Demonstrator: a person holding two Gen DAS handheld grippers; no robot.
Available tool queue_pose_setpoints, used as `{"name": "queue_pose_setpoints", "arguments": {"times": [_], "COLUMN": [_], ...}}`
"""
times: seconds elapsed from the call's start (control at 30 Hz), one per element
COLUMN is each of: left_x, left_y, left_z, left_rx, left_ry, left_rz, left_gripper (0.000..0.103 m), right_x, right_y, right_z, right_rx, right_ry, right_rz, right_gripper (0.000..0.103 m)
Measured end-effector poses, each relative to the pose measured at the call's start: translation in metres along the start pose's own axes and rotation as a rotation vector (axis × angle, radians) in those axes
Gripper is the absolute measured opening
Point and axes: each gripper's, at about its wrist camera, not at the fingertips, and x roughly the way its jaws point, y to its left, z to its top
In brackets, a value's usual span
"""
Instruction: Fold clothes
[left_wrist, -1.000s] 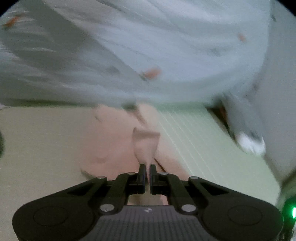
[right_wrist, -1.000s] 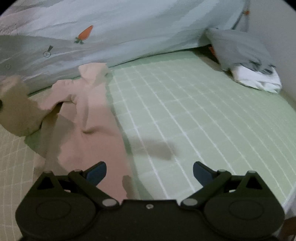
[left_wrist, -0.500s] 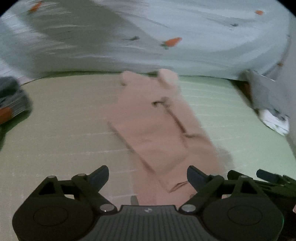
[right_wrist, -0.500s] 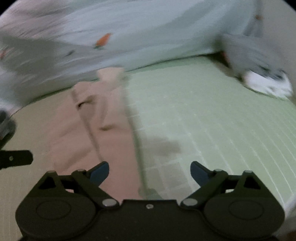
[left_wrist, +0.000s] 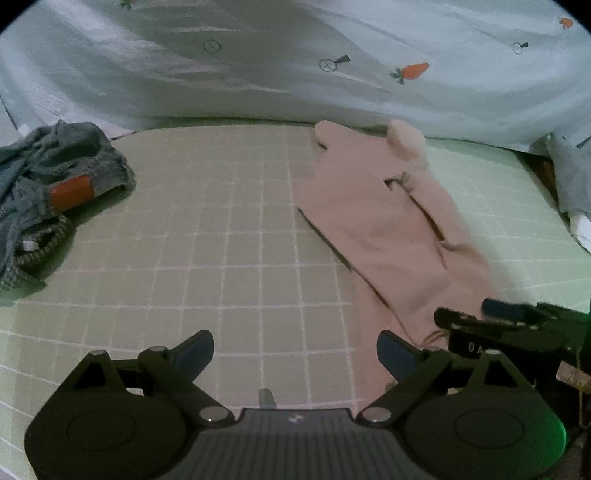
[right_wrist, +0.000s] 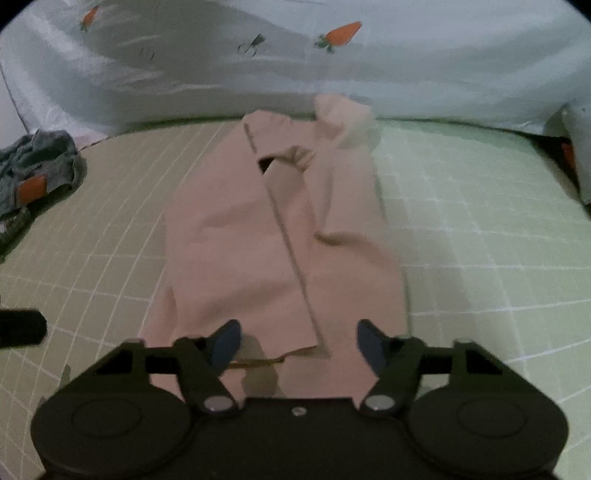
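Observation:
A pink garment lies lengthwise on the green checked bed sheet, folded along its length, with a rumpled far end. It also shows in the left wrist view at the right. My right gripper is open and empty, just above the garment's near edge. My left gripper is open and empty over bare sheet, left of the garment. The right gripper's body shows at the lower right of the left wrist view.
A pale blue duvet with carrot prints is bunched along the far side of the bed. A heap of blue-grey clothes with an orange patch lies at the left. Grey and white clothes lie at the far right edge.
My left gripper let go of the pink cloth, opened and moved left. The garment now lies flat. My right gripper has moved over the garment's near end.

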Motion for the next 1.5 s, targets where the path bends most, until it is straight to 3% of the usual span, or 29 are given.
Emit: {"name": "queue_pose_setpoints", "arguments": {"times": [0.07, 0.17, 0.2, 0.23, 0.47, 0.67, 0.73, 0.9, 1.07, 1.1, 1.17, 1.2, 1.33, 1.4, 1.5], "left_x": [-0.002, -0.006, -0.007, -0.007, -0.009, -0.009, -0.008, 0.000, 0.001, 0.002, 0.002, 0.003, 0.005, 0.010, 0.019], "left_y": [0.002, 0.004, 0.004, 0.004, -0.001, -0.019, -0.027, -0.050, -0.067, -0.069, -0.070, -0.069, -0.063, -0.060, -0.061], "left_z": [0.002, 0.003, 0.003, 0.003, -0.004, -0.014, -0.019, -0.030, -0.041, -0.044, -0.048, -0.050, -0.054, -0.056, -0.058], "left_rx": [0.003, 0.013, 0.017, 0.018, 0.025, 0.054, 0.070, 0.116, 0.168, 0.177, 0.189, 0.190, 0.180, 0.174, 0.171], "left_ry": [-0.002, -0.015, -0.019, -0.021, -0.021, -0.011, -0.003, 0.037, 0.066, 0.072, 0.085, 0.088, 0.102, 0.111, 0.118], "left_rz": [0.005, 0.004, 0.002, 0.001, -0.023, -0.059, -0.075, -0.116, -0.135, -0.137, -0.133, -0.128, -0.104, -0.094, -0.082], "left_gripper": [0.095, 0.095, 0.095, 0.095, 0.095, 0.095, 0.095, 0.095, 0.095, 0.095, 0.095, 0.095, 0.095, 0.095, 0.095], "right_x": [0.002, 0.000, -0.002, -0.004, -0.040, -0.092, -0.102, -0.099, -0.097, -0.097, -0.095, -0.093, -0.088, -0.083, -0.073], "right_y": [0.003, 0.008, 0.011, 0.013, 0.016, 0.004, -0.008, -0.046, -0.061, -0.059, -0.055, -0.053, -0.050, -0.050, -0.050], "right_z": [-0.002, -0.004, -0.004, -0.004, -0.010, -0.021, -0.030, -0.072, -0.093, -0.093, -0.093, -0.093, -0.094, -0.094, -0.092], "right_rx": [-0.010, -0.041, -0.060, -0.081, -0.082, 0.020, 0.090, 0.268, 0.332, 0.323, 0.307, 0.303, 0.306, 0.300, 0.285], "right_ry": [0.008, -0.004, -0.012, -0.021, -0.132, -0.219, -0.211, -0.096, -0.035, -0.029, -0.018, -0.014, -0.008, 0.002, 0.021], "right_rz": [-0.003, 0.013, 0.009, 0.000, 0.022, 0.043, 0.047, 0.019, 0.019, 0.019, 0.012, 0.008, -0.028, -0.047, -0.055], "right_gripper": [0.057, 0.030, 0.011, 0.004, 0.003, 0.003, 0.003, 0.003, 0.004, 0.005, 0.017, 0.032, 0.068, 0.078, 0.082]}}
